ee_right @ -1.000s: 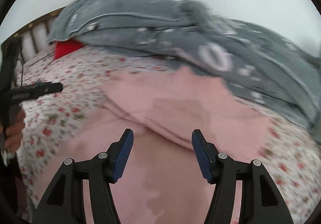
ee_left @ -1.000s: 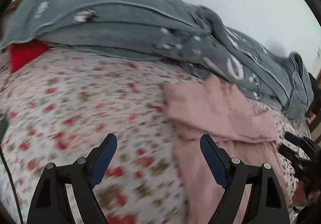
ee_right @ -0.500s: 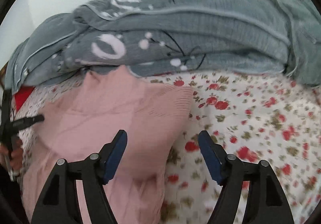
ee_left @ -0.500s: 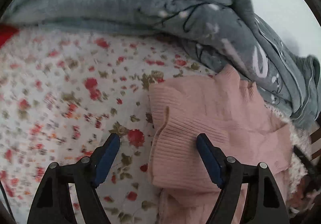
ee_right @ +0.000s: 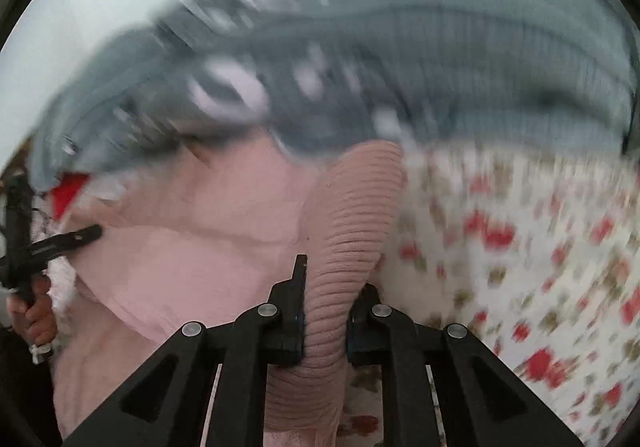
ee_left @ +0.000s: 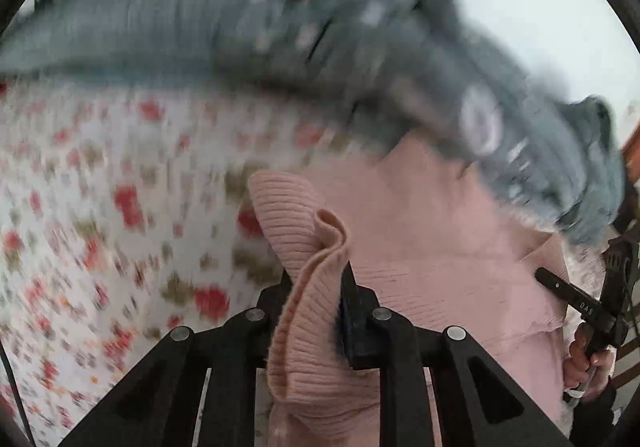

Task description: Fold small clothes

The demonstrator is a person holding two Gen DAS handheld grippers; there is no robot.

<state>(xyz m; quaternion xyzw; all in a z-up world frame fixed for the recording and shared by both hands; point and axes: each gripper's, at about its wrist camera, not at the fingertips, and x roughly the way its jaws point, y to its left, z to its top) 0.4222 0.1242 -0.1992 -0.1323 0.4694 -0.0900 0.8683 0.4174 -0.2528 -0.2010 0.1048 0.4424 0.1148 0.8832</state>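
On the white red-flowered bedsheet (ee_left: 100, 207), just below the rumpled grey blanket (ee_left: 240, 19), the ribbed pink knit sweater (ee_left: 420, 231) has each side edge pinched by the closing left gripper (ee_left: 316, 287) and right gripper (ee_right: 332, 287), so the fold step looks begun, needing an even lift inward next.

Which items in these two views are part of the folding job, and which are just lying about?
In the job:
- pink ribbed sweater
- left tool, closing on a sweater edge
- right tool, closing on another edge

Lying about:
- grey blanket
- floral bedsheet
- red item under the blanket
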